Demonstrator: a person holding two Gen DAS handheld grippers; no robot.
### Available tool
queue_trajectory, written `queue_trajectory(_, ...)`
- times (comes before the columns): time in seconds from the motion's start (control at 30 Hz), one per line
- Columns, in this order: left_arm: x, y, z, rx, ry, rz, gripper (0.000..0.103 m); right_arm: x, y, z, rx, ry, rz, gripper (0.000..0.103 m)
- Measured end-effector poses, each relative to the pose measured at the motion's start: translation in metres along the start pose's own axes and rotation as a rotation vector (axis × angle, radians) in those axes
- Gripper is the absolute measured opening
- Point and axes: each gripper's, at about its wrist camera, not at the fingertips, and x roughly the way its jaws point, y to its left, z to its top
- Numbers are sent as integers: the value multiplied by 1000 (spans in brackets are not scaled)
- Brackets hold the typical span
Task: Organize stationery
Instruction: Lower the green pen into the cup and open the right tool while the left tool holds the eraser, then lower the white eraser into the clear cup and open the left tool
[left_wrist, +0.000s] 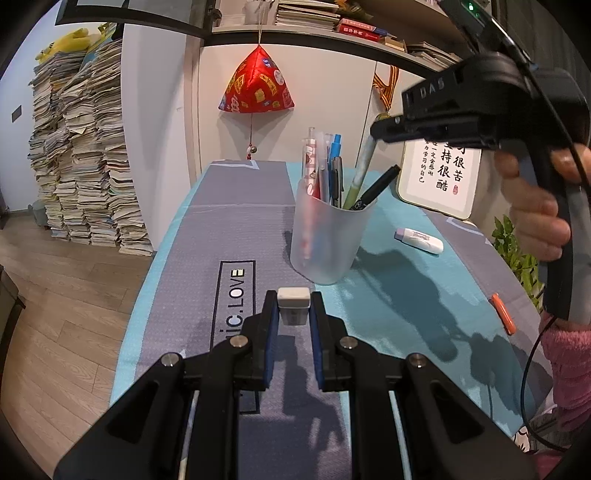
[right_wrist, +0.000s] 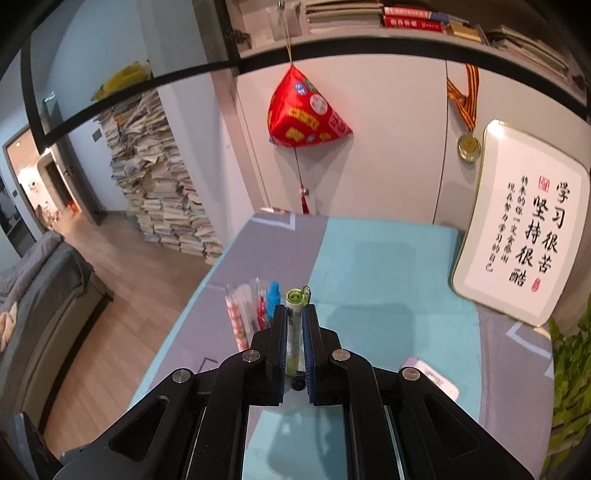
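My left gripper (left_wrist: 293, 314) is shut on a small white eraser (left_wrist: 293, 305), held low over the grey and teal desk mat (left_wrist: 207, 229). A frosted pen cup (left_wrist: 328, 236) with several pens stands just beyond it. My right gripper (right_wrist: 294, 321) is shut on a green pen (right_wrist: 294, 325), whose lower end sits in the cup; the same gripper (left_wrist: 380, 131) shows above the cup in the left wrist view, holding the pen (left_wrist: 360, 173). The other pens (right_wrist: 251, 314) show to its left in the right wrist view.
A white correction tape (left_wrist: 419, 239) lies right of the cup, and an orange item (left_wrist: 502, 313) nearer the right edge. A framed calligraphy board (right_wrist: 524, 229) leans at the back right. A green plant (left_wrist: 517, 251) stands at the right. Stacked papers (left_wrist: 85, 158) stand on the floor, left.
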Motion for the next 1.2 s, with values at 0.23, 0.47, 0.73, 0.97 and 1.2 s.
queue_trajectory(0.23,-2,-2,0,6,-1,0,15,5,2,-8,-9,34,11,9)
queue_trajectory(0.47,-8,-5,2,13,-13,-1,15,0,1,-11,-4,33,18,9)
queue_trajectory(0.73,-10,-12,5,26,-16,-1,15,-34,-6,-25,-24,-106,-8,9)
queue_trajectory(0.97,-17,-23,19,58,-58,2,15,-53,-27,-34,47,-106,57,9)
queue_trajectory(1.2,-29,-33,45,83,-125,-11,15,-52,-42,-53,23,-60,-20,9)
